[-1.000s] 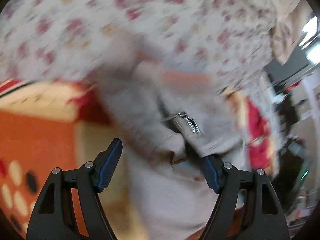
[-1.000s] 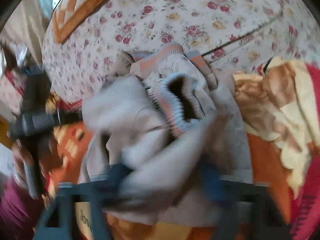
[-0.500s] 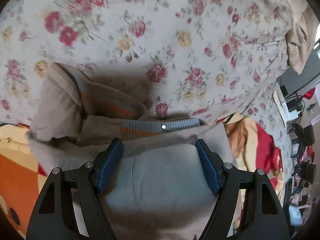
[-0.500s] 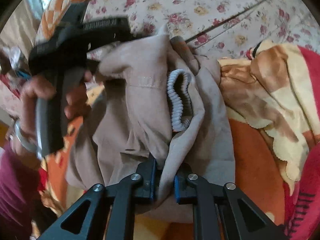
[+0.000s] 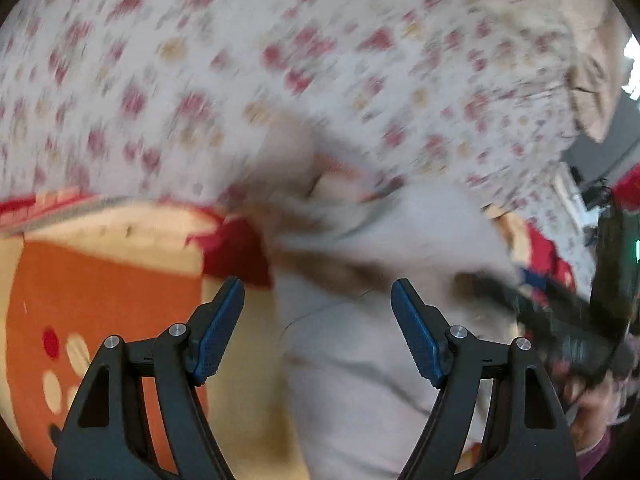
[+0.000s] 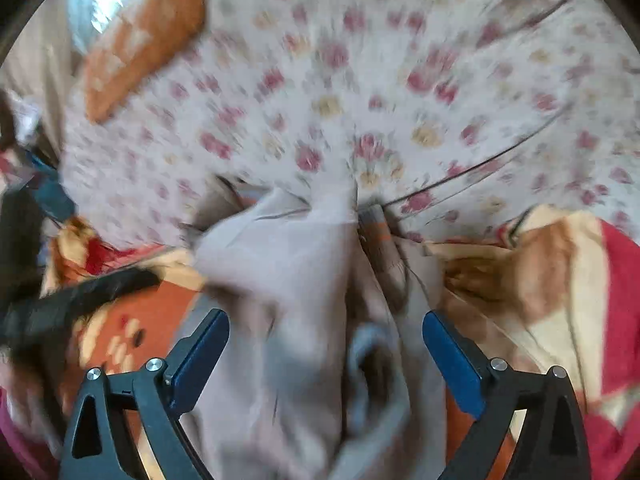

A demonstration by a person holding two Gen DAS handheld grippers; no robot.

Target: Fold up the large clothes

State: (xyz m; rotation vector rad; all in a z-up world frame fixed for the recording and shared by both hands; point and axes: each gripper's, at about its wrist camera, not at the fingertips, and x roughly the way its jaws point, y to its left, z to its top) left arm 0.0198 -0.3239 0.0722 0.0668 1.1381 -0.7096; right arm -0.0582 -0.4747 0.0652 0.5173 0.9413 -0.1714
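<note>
A beige-grey jacket (image 5: 372, 344) with grey and orange ribbed trim lies crumpled on the bed, across an orange blanket and the floral sheet. It also shows in the right wrist view (image 6: 296, 280). My left gripper (image 5: 318, 320) is open above the jacket's left part, holding nothing. My right gripper (image 6: 326, 356) is open over the jacket, with a grey ribbed cuff (image 6: 372, 364) between its jaws but not clamped. The right gripper also shows blurred at the right edge of the left wrist view (image 5: 560, 320). Both views are motion-blurred.
A floral bedsheet (image 5: 280, 72) covers the far bed. An orange, cream and red blanket (image 5: 100, 300) lies under the jacket, also in the right wrist view (image 6: 560, 280). An orange checked pillow (image 6: 140, 40) sits at the far left. Room clutter lies beyond the bed's right edge.
My right gripper has opened and let go of the jacket fold it clamped half a second ago. My left gripper stayed open and has swung left over the jacket. The jacket has dropped.
</note>
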